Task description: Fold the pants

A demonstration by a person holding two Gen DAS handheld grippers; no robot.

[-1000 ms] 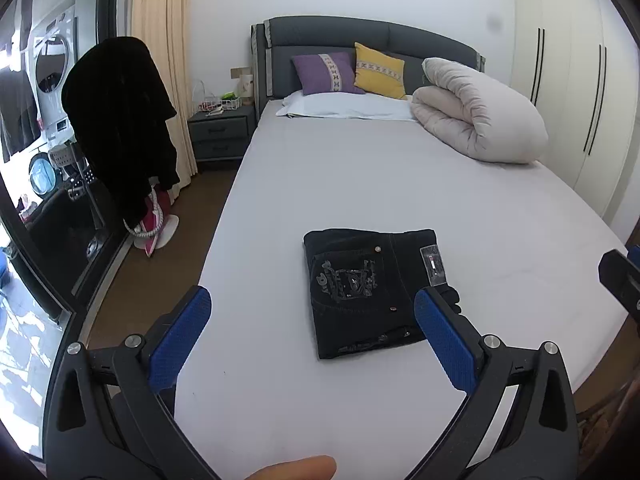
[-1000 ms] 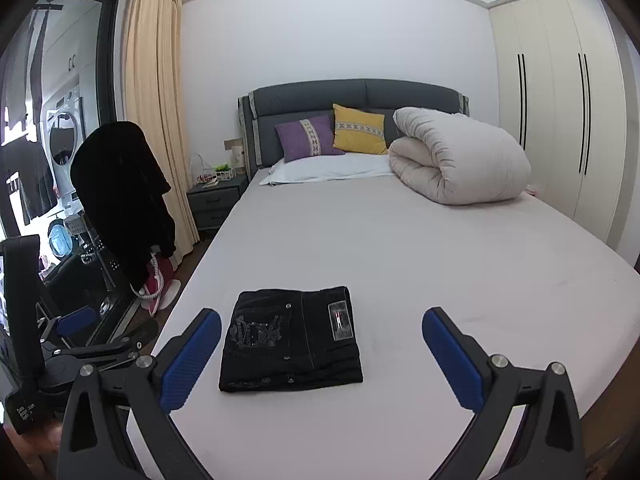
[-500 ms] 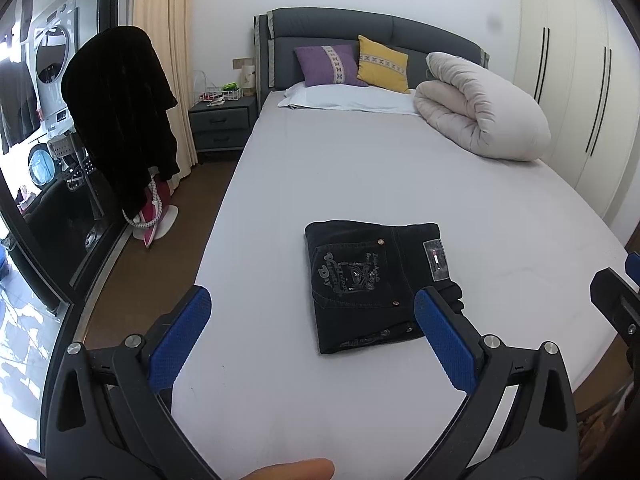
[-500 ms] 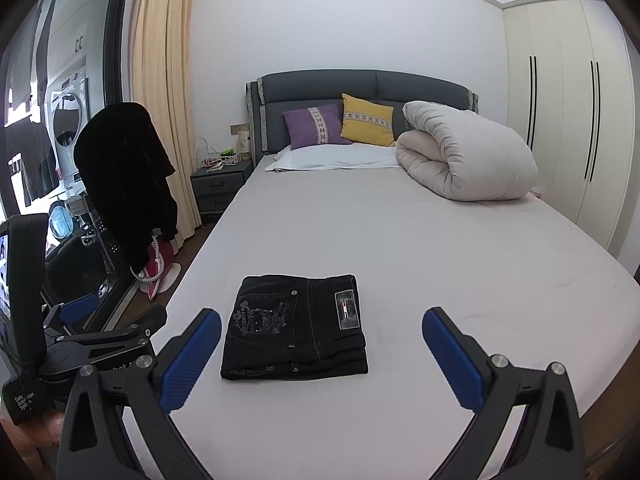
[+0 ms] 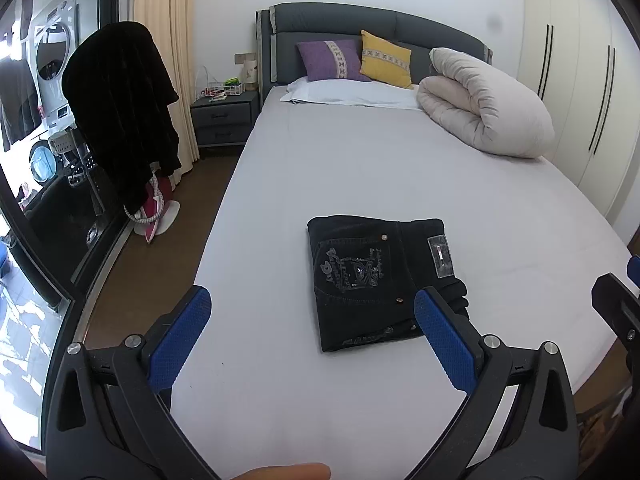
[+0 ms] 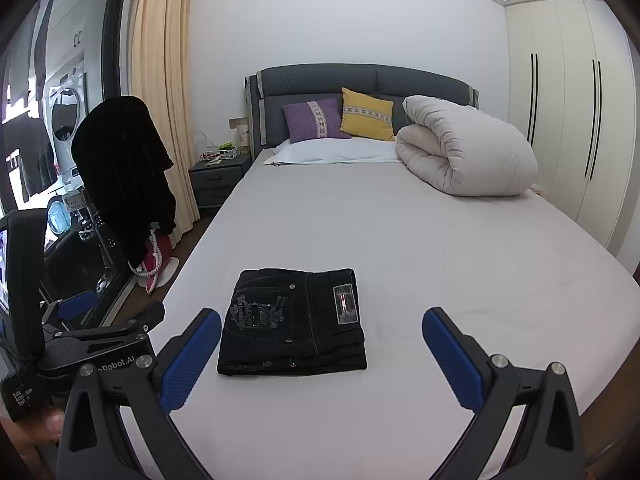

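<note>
A pair of black jeans lies folded into a compact rectangle on the grey bed sheet, near the foot of the bed. It also shows in the right wrist view. A back pocket with pale embroidery and a waist label face up. My left gripper is open and empty, held back from the jeans above the bed's near edge. My right gripper is open and empty, also short of the jeans. Neither touches the cloth.
A rolled white duvet lies at the far right of the bed, with purple and yellow cushions and a pillow at the headboard. A dark garment hangs on a rack left of the bed, beside a nightstand. Wardrobes line the right wall.
Both grippers have drawn back and tilted up a little, so the jeans sit lower and farther in view. The jeans have not moved. Both grippers stay open.
</note>
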